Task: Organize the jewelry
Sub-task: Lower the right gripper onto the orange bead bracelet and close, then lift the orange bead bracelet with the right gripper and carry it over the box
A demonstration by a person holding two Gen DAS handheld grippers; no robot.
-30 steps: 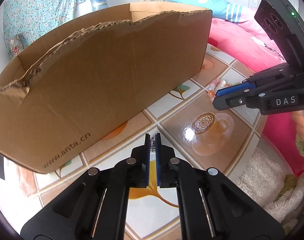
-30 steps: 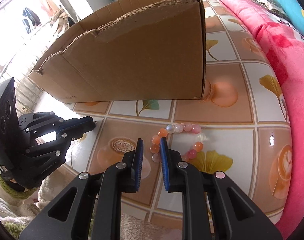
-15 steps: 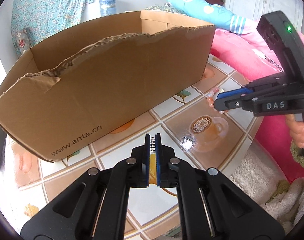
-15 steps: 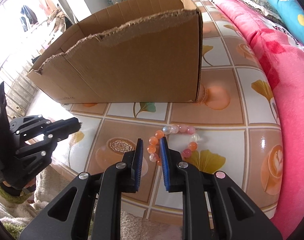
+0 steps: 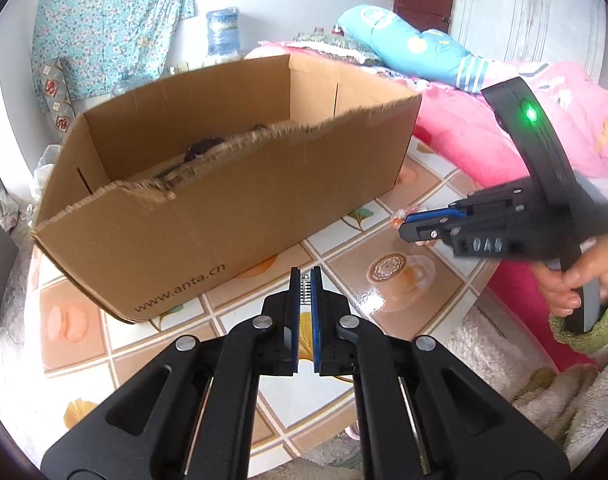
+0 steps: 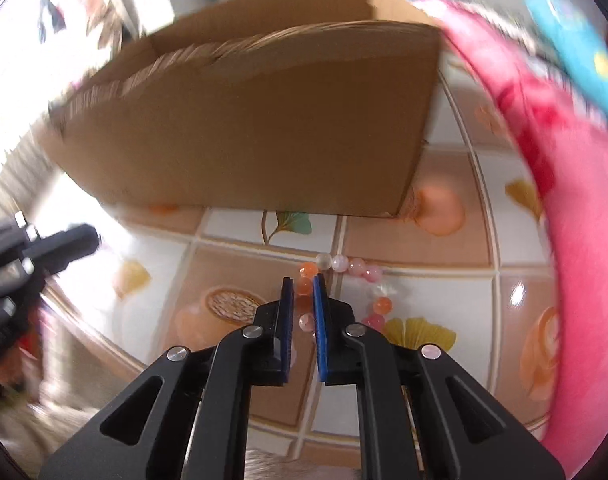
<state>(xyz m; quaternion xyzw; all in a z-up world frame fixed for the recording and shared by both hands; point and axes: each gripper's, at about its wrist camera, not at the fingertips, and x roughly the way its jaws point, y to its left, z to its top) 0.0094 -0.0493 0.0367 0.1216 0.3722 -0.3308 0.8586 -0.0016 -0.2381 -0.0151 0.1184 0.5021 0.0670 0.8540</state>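
At the bottom of the left wrist view your left gripper (image 5: 305,280) is clamped on a small silver piece of jewelry (image 5: 305,291), which shows as a thin toothed strip between the blue pads; just beyond it lies the tiled tablecloth (image 5: 384,248) with its coffee-cup and leaf prints; at the right edge of that frame your right hand (image 5: 572,280) grips the handle of the other tool. In the right wrist view your right gripper (image 6: 302,292) has just been closing, and its blue pads now stand narrow around the left side of the bead bracelet (image 6: 344,280), with orange beads between them; whether the pads already press the beads you cannot tell from this blurred frame; the rest of the pink, orange and clear loop lies on the cloth to the right of the tips. Farther back, filling the middle of both views, stands the open cardboard box (image 5: 231,200) with a torn near rim; a pink blanket (image 5: 484,140) lies at the right.
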